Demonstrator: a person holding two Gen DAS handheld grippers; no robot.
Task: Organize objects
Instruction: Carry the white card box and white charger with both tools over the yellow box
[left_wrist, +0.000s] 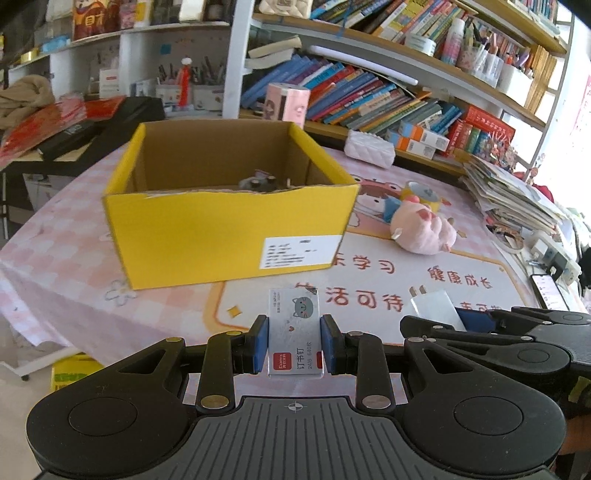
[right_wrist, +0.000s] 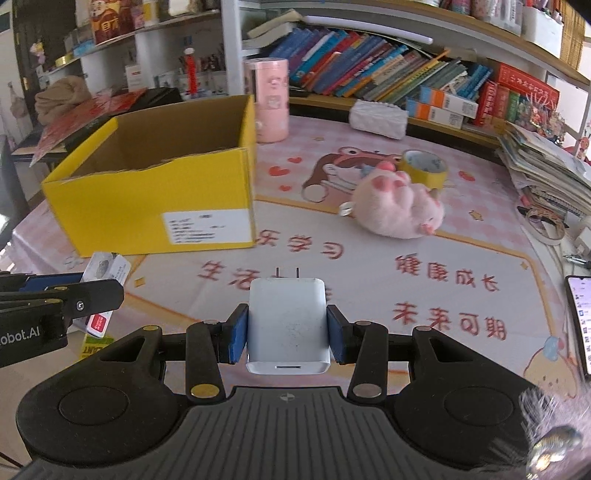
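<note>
My left gripper (left_wrist: 294, 341) is shut on a small staple box (left_wrist: 294, 328) with a grey cat picture and a red label. It hangs above the table's near edge, short of the open yellow cardboard box (left_wrist: 229, 236). That carton holds some dark small items (left_wrist: 258, 182). My right gripper (right_wrist: 287, 334) is shut on a white USB charger (right_wrist: 287, 325), prongs pointing forward. The yellow box (right_wrist: 155, 206) lies ahead to its left. In the right wrist view the left gripper with the staple box (right_wrist: 105, 269) shows at the left edge.
A pink plush pig (right_wrist: 399, 206) and a yellow tape roll (right_wrist: 423, 166) lie on the printed pink table mat (right_wrist: 369, 280). A phone (right_wrist: 581, 317) rests at the right edge by a paper stack (right_wrist: 543, 166). A pink tin (right_wrist: 271, 99), a white pouch (right_wrist: 378, 118) and bookshelves stand behind.
</note>
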